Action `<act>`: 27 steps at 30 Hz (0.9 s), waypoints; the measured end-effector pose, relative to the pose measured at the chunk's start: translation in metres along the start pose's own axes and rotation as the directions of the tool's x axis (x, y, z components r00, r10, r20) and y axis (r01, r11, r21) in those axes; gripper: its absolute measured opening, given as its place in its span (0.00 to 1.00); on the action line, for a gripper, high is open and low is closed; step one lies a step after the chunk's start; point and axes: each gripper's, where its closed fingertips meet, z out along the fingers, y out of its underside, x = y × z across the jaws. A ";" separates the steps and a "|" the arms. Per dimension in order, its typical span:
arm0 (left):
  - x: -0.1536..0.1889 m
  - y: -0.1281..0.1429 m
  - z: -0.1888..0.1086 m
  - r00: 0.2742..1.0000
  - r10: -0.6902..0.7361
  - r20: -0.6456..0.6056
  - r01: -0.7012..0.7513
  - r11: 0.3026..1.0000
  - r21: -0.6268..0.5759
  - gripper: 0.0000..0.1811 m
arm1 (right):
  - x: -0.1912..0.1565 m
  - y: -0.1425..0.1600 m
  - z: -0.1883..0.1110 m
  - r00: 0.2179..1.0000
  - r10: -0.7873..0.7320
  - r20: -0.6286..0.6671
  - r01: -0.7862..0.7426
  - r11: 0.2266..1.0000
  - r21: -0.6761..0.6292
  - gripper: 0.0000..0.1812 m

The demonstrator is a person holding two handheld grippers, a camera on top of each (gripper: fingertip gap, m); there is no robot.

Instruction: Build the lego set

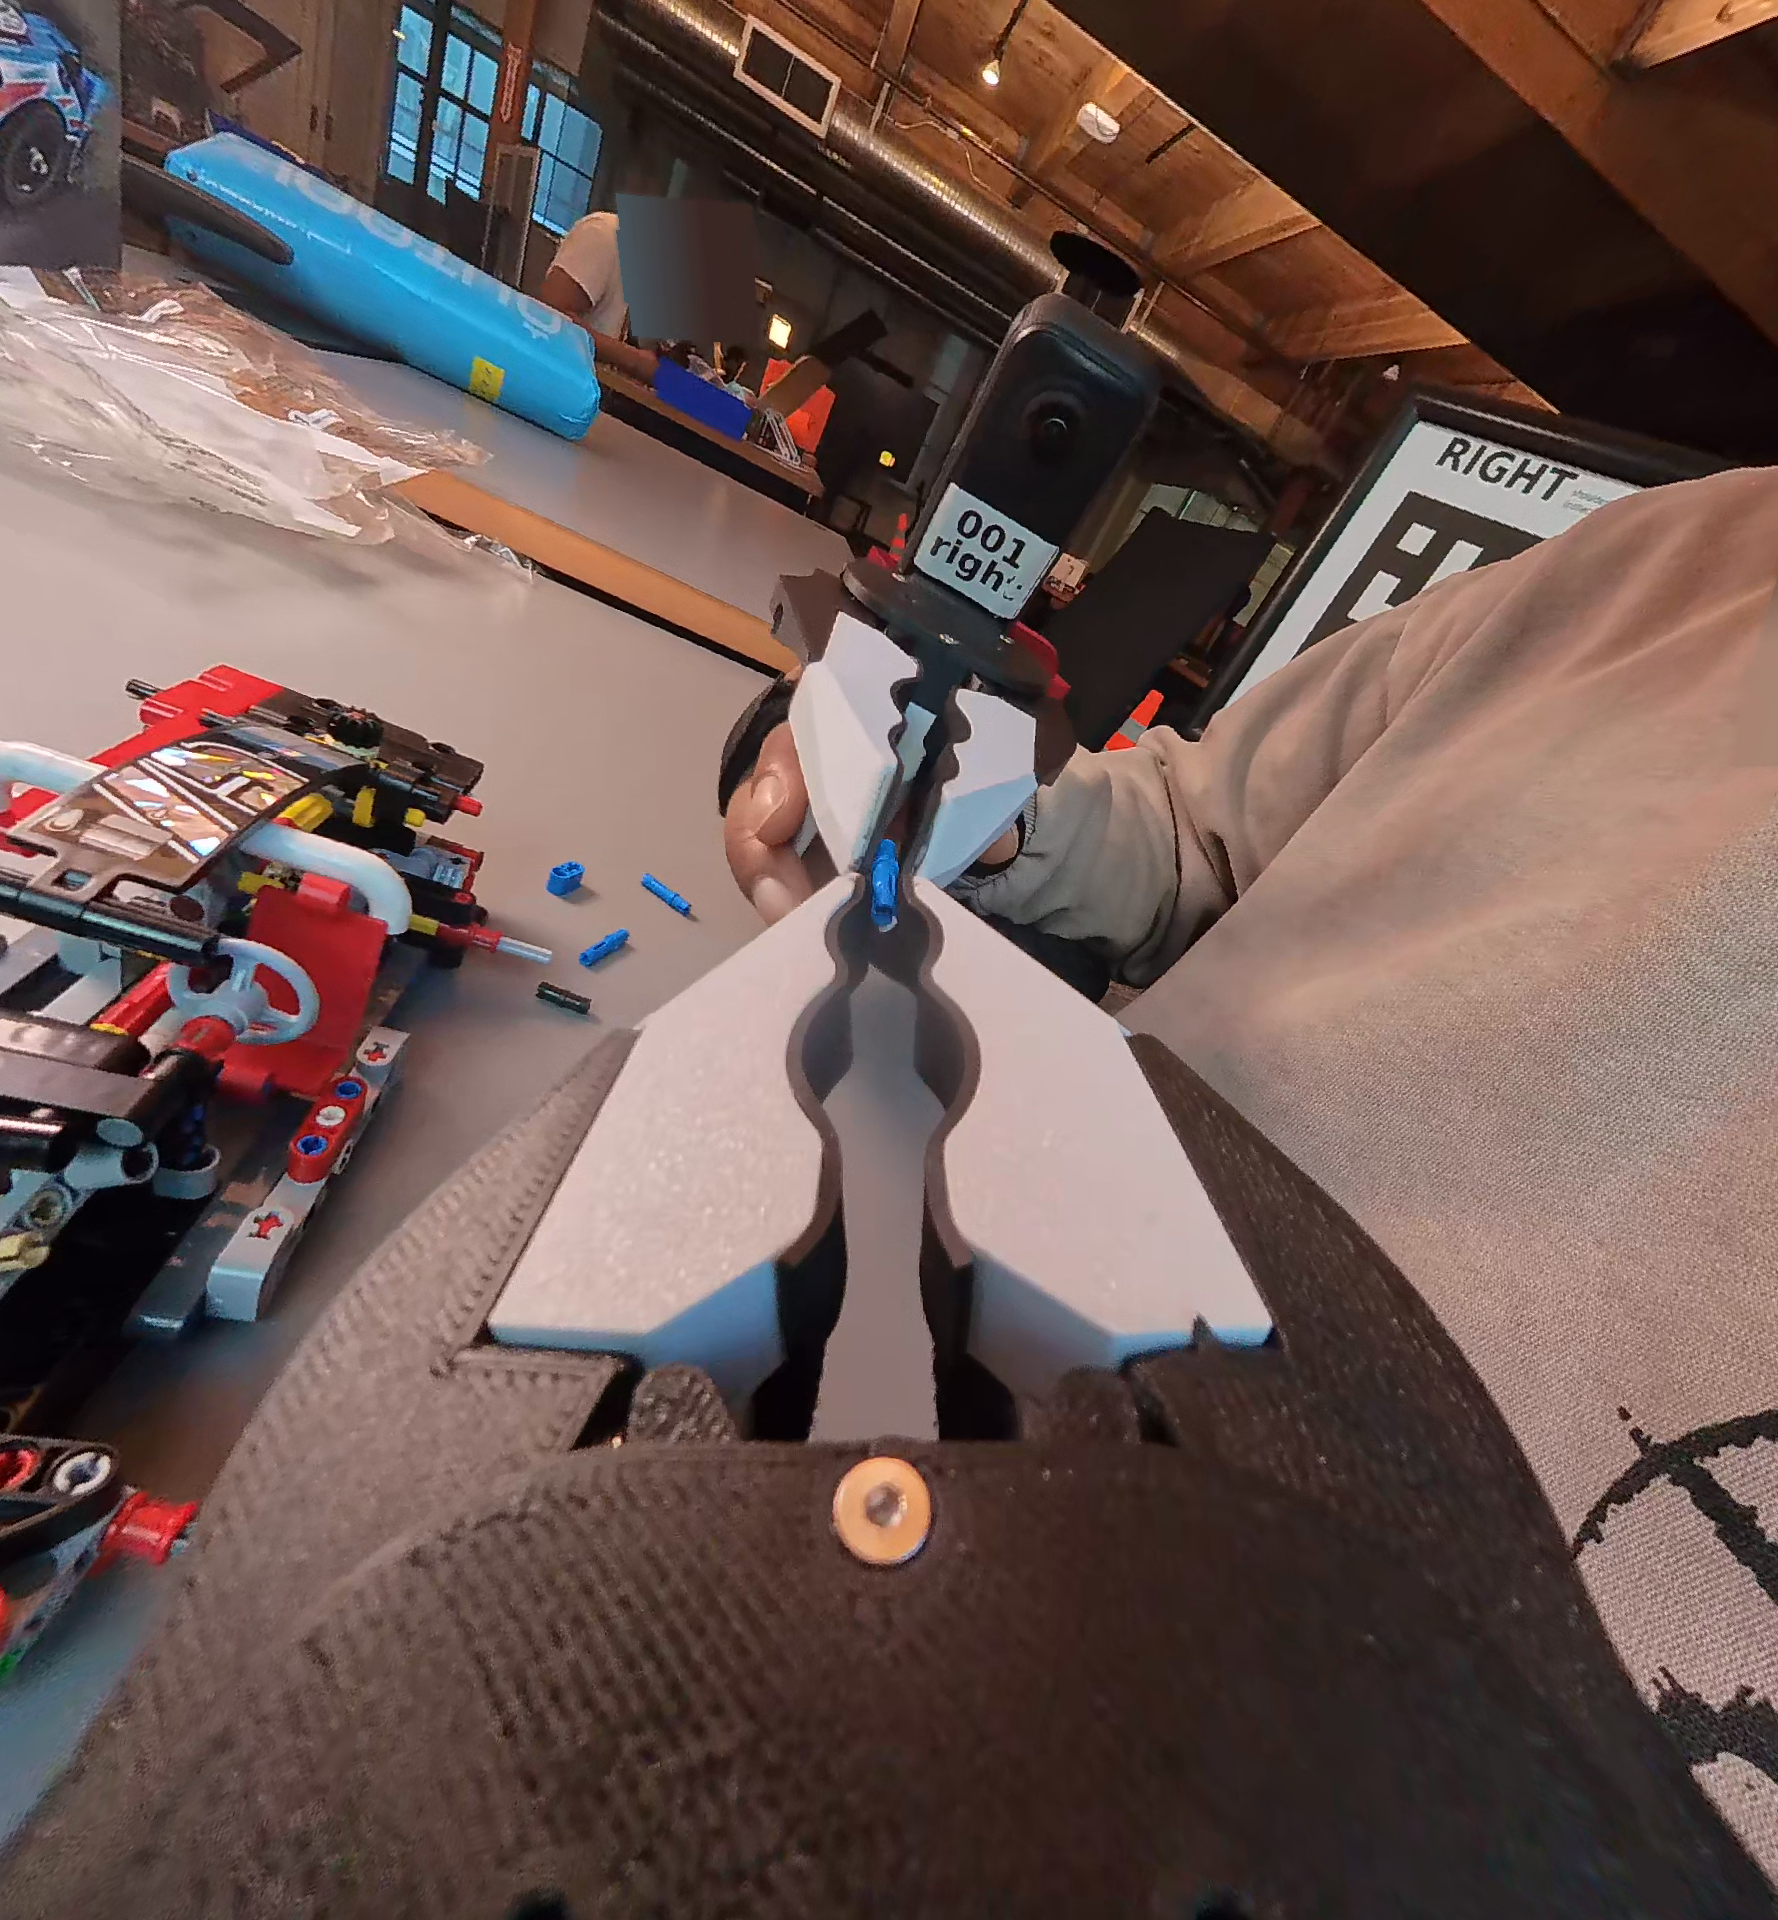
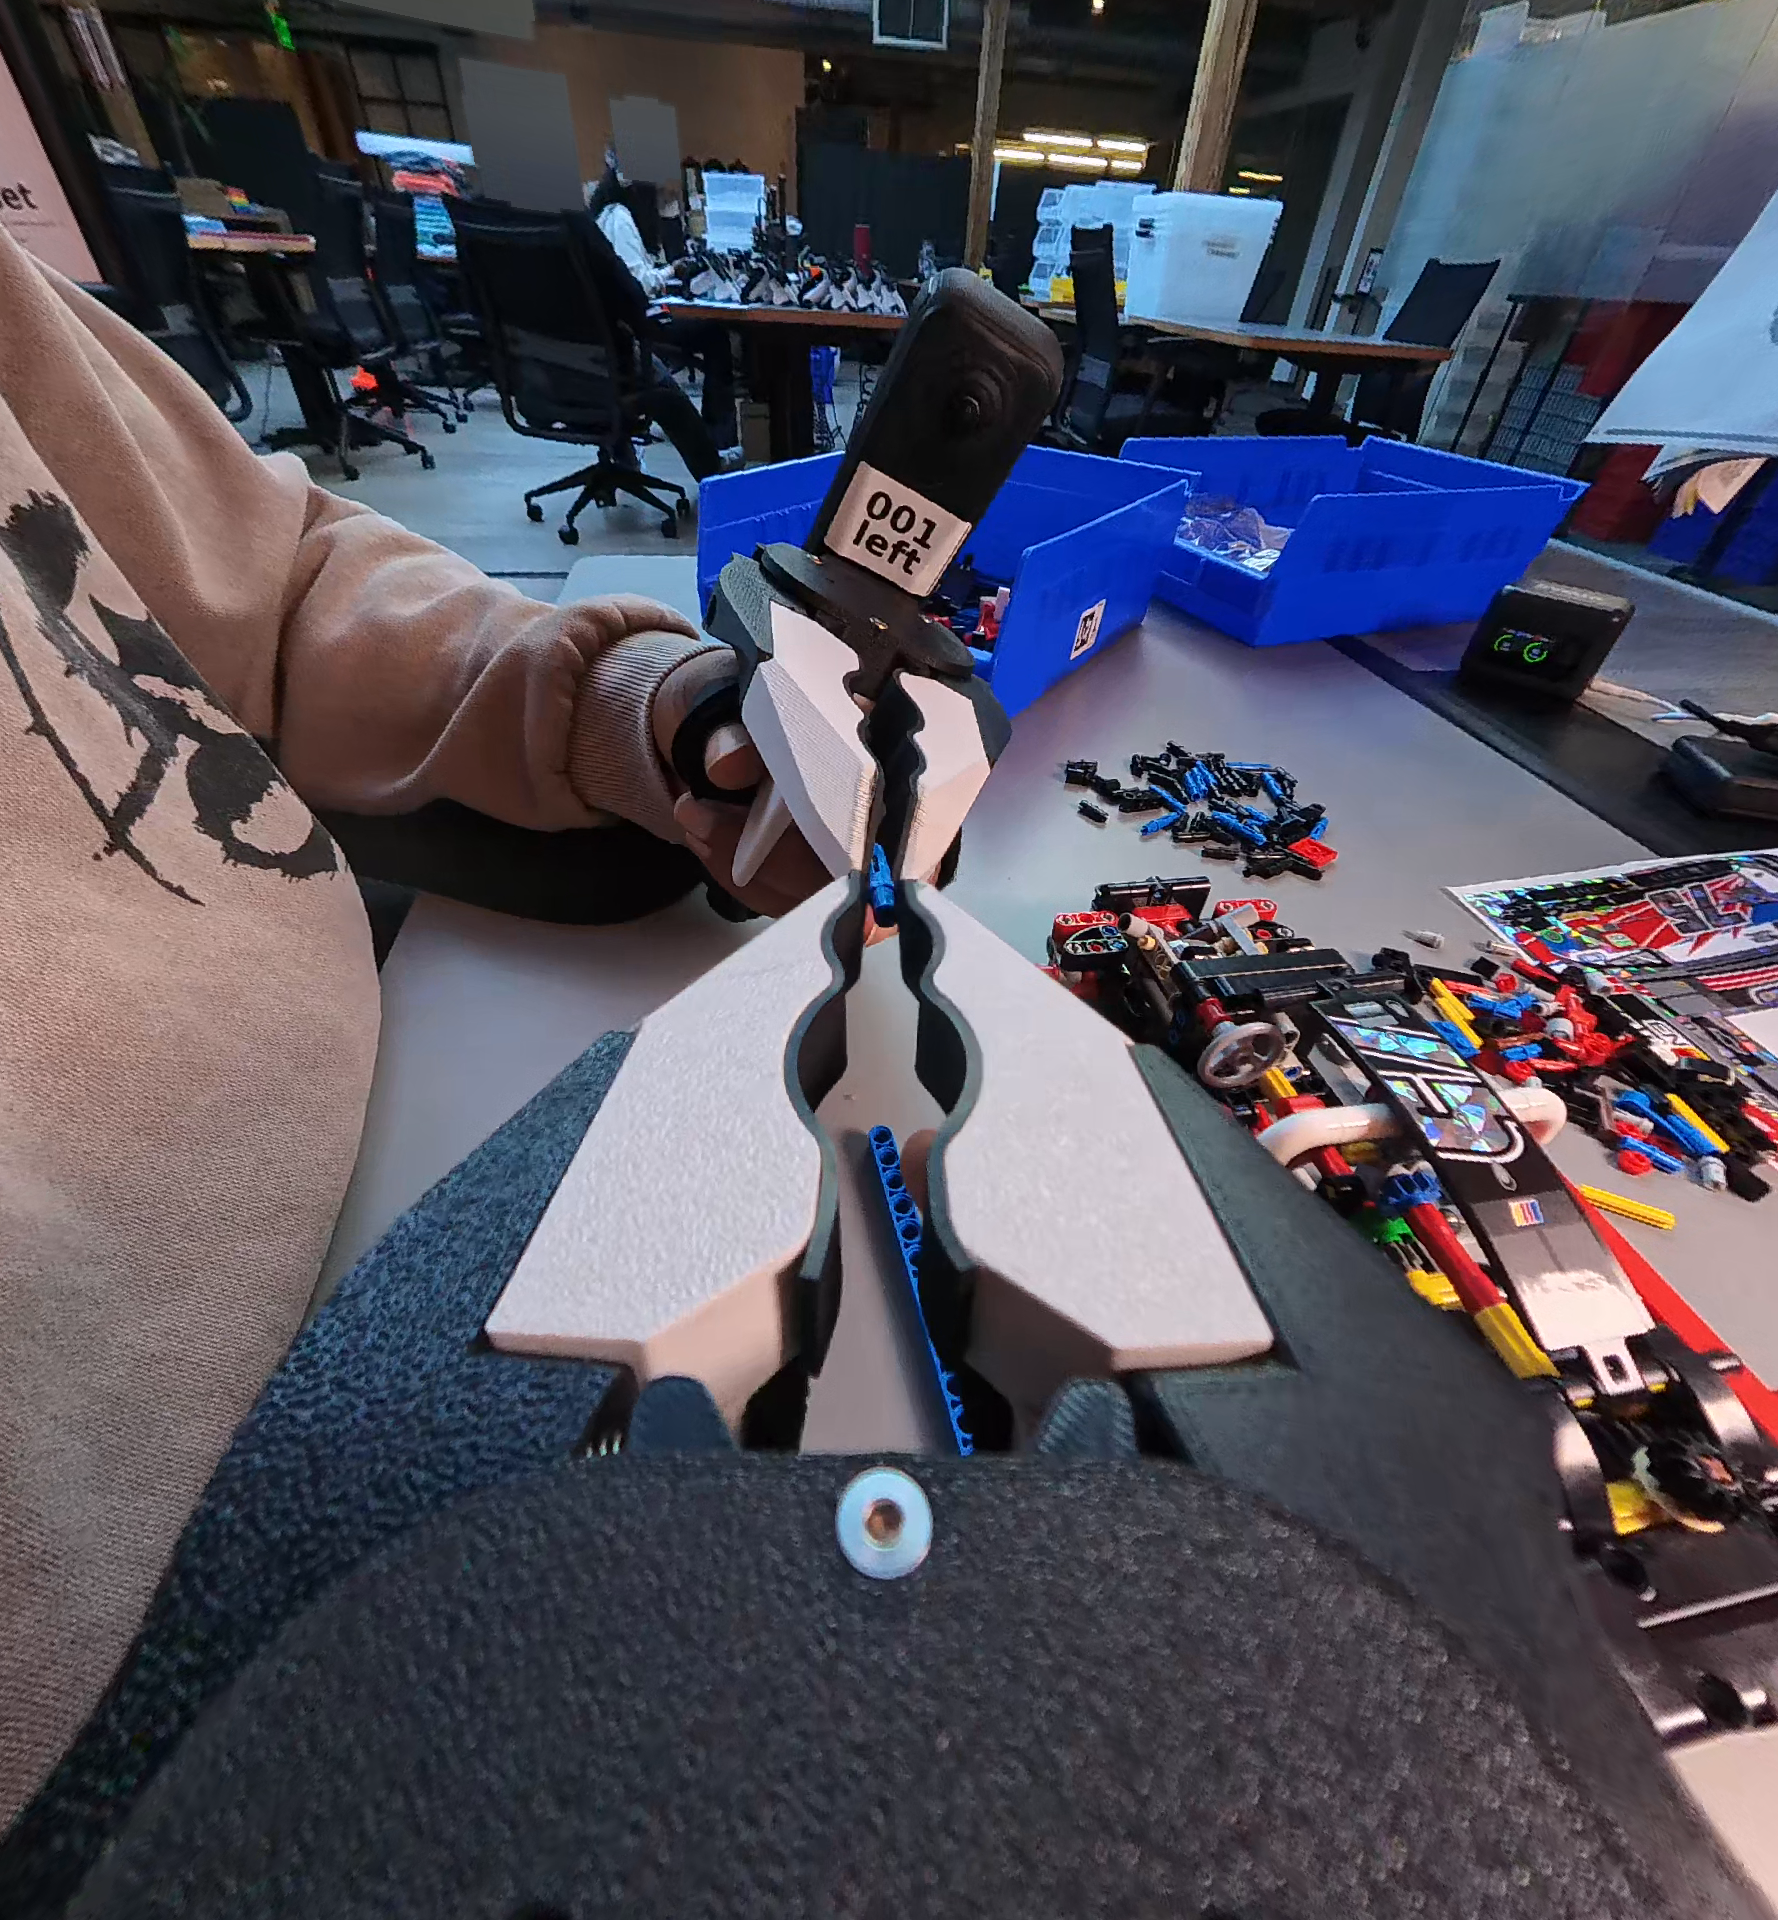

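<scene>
Pinching small blue plastic pin, both claws tip-to-tip

The blue pin is mostly hidden between the tips of the two grippers, so which one really clamps it is not clear. The blue beam is seen only through the gap of the right gripper; its lower end is covered. The car model is cut off by the left edge. Parts in the pile are too small to tell.
</scene>
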 end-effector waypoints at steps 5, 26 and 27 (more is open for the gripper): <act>0.002 0.002 0.001 1.000 -0.014 -0.016 0.013 1.000 -0.010 0.01 | -0.003 0.001 -0.001 1.000 -0.006 0.018 0.007 1.000 -0.005 0.01; -0.054 0.078 -0.005 0.894 0.357 0.270 -0.165 0.823 -0.543 0.16 | 0.054 0.048 -0.063 0.957 -0.092 -0.275 0.007 0.955 -0.296 0.01; -0.056 0.081 -0.006 0.890 0.366 0.271 -0.164 0.812 -0.560 0.16 | 0.053 0.054 -0.065 0.954 -0.105 -0.282 0.010 0.948 -0.317 0.01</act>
